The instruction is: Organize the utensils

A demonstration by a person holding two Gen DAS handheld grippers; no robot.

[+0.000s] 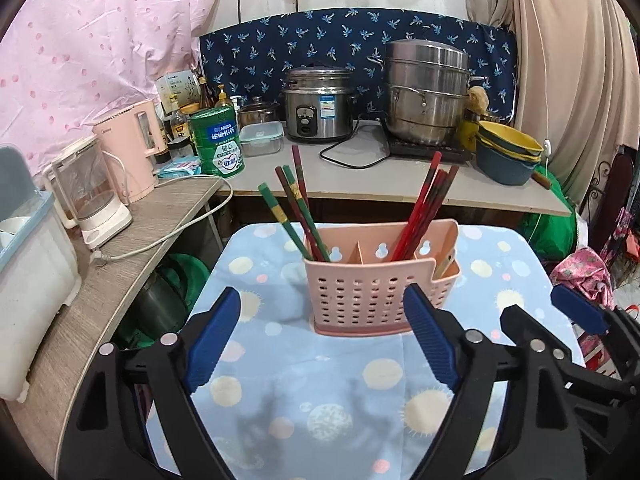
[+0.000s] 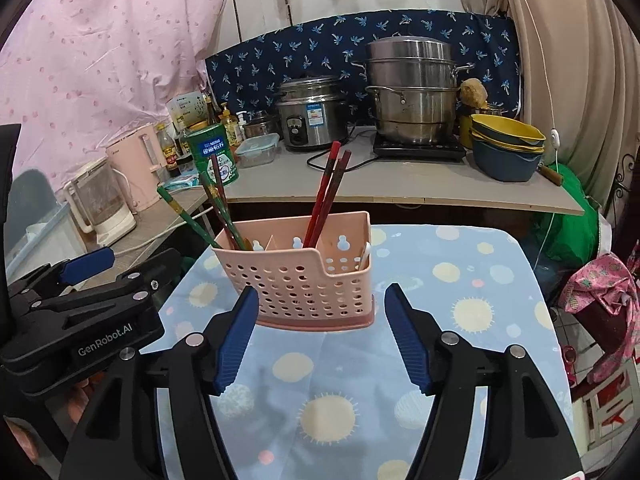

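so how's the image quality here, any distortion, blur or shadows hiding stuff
Left wrist: fisheye bends the counter edge, corners go dark, the caddy stays sharp, soft shadows fall on the cloth by the left tongs. Right wrist: same curved edges, even indoor light, chopsticks crisp, faint shadow between the right tongs.

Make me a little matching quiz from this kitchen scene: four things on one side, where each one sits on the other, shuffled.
Things:
1. green chopsticks
2. red chopsticks
3. steel steamer pot
4. yellow bowls

Places:
A. on the black cooktop
B. left end of the pink caddy
C. counter's right end
D. caddy's middle-right slot

Pairs: 1-B, 2-D, 3-A, 4-C
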